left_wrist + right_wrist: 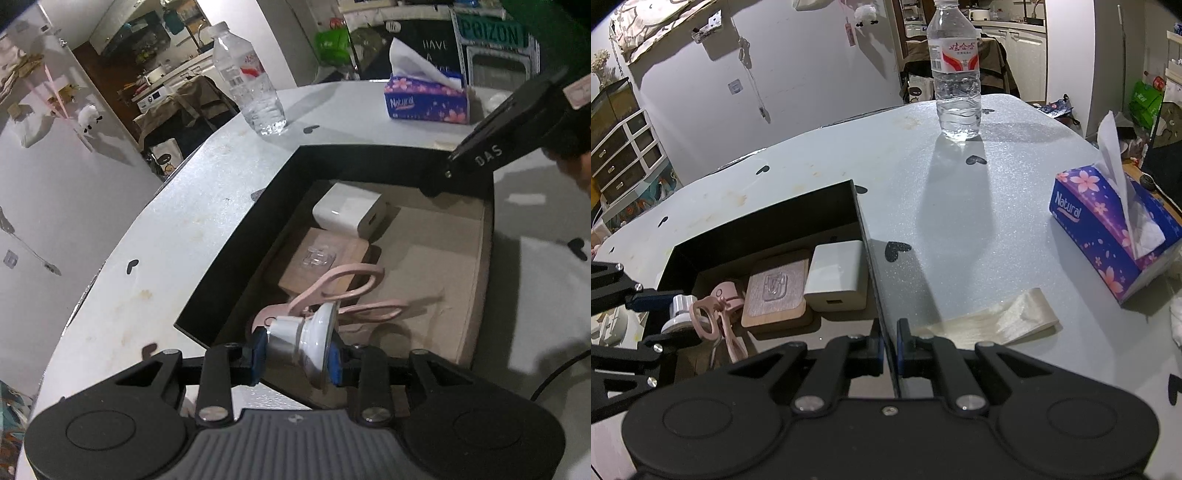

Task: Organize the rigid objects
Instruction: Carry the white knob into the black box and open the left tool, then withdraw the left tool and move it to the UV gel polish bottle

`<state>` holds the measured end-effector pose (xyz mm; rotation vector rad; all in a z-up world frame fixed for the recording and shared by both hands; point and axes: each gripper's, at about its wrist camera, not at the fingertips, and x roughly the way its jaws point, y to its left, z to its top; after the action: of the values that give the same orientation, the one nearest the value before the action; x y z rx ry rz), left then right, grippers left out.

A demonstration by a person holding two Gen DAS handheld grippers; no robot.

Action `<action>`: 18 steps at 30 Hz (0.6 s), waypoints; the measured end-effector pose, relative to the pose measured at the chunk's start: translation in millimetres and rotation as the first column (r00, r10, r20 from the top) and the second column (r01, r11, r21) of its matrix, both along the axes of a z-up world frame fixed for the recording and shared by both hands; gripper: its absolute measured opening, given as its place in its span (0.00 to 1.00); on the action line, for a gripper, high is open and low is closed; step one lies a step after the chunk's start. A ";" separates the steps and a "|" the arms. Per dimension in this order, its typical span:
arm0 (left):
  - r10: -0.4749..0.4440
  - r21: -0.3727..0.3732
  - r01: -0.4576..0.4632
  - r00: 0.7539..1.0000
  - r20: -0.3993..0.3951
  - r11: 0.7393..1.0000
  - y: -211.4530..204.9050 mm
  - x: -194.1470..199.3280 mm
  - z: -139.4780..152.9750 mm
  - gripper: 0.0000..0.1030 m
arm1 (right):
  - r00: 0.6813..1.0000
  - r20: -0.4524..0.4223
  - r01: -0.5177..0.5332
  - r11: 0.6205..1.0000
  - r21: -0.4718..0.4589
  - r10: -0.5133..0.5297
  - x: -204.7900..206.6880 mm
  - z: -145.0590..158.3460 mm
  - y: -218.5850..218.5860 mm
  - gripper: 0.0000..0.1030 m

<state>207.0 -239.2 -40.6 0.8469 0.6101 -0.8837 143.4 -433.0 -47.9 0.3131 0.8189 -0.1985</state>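
A black box (236,236) with a brown cardboard floor sits on the white table. Inside lie a white charger block (347,212), a wooden coaster (325,258) and pink scissors (351,291). My left gripper (297,352) is shut on a white and silver suction-cup holder (306,338), held over the box's near corner. My right gripper (889,347) is shut on the box's right wall (868,251). From the right wrist view I see the charger (836,275), coaster (775,291), scissors (718,314) and the left gripper with the holder (677,314).
A clear water bottle (956,74) stands at the table's far side. A purple tissue box (1108,229) sits at the right. A folded pale paper strip (993,319) lies beside the box. Black heart stickers dot the table (960,206).
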 end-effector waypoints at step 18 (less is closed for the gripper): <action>0.012 -0.077 -0.020 0.995 -0.103 0.997 4.1 3.5 16.4 0.85 | 1.000 0.003 0.003 1.000 0.005 -0.003 0.5 -0.6 -0.7 0.07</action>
<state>210.5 -235.1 -24.2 0.7290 0.6669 -0.9344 143.9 -433.8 -48.6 0.3190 0.8164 -0.1984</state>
